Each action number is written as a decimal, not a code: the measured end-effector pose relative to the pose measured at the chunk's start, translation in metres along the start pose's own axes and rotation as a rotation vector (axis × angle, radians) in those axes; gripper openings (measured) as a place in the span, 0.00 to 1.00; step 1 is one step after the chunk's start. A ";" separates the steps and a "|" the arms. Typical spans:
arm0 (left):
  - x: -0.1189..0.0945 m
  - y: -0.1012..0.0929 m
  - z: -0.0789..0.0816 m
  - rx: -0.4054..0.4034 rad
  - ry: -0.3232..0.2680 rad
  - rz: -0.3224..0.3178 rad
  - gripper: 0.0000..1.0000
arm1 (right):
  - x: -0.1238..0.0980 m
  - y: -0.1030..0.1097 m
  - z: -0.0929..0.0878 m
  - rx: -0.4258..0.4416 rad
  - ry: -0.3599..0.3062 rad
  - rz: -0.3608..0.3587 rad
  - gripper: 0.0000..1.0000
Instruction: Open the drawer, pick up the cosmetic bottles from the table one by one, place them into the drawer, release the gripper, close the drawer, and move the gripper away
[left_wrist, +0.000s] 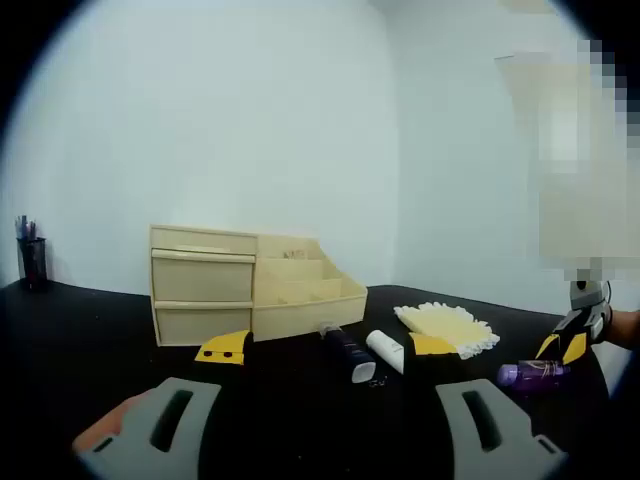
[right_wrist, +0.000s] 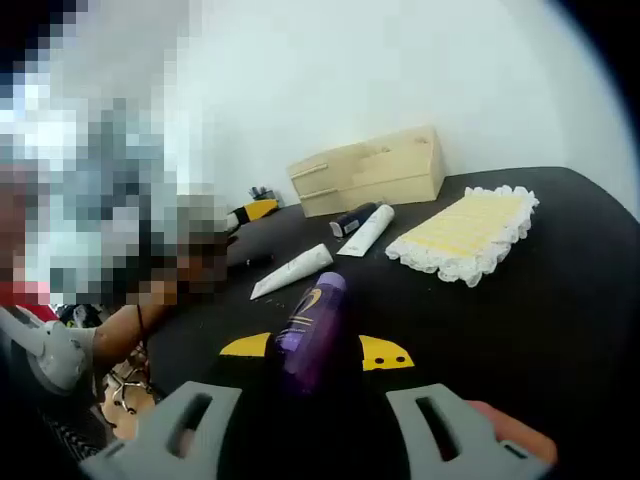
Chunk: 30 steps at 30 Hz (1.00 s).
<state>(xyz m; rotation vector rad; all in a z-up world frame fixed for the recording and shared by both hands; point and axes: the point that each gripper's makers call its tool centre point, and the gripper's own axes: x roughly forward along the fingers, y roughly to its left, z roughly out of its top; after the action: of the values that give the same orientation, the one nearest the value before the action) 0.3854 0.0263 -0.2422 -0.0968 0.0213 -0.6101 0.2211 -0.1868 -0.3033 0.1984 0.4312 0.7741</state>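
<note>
The right tongs (right_wrist: 312, 425) stand wide, the purple plastic bottle (right_wrist: 312, 335) lying on the black counter (right_wrist: 560, 300) between the jaws, lined up for a grasp. The left tongs (left_wrist: 330, 425) hang wide, empty, facing the cream wooden 2-drawer organiser (left_wrist: 205, 285) ahead, drawers shut.

A pen cup (left_wrist: 31, 258) at nine o'clock is getting cut by the left gripper view's rim, and the purple bottle's (right_wrist: 311, 335) lower end is disappearing behind the right gripper's jaws.
</note>
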 end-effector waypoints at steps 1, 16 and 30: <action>0.000 0.000 0.000 0.001 0.001 -0.001 0.54 | 0.001 0.002 -0.001 -0.005 0.001 0.000 0.28; 0.000 -0.003 -0.003 0.006 0.006 -0.002 0.54 | 0.021 0.024 -0.021 -0.163 0.071 -0.073 0.28; 0.000 -0.010 -0.003 0.008 0.003 -0.022 0.54 | 0.022 0.018 -0.020 -0.173 0.017 -0.133 0.23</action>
<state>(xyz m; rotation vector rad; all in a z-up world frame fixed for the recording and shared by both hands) 0.3794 0.0177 -0.2437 -0.0884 0.0206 -0.6322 0.2149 -0.1581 -0.3222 0.0009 0.3872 0.6786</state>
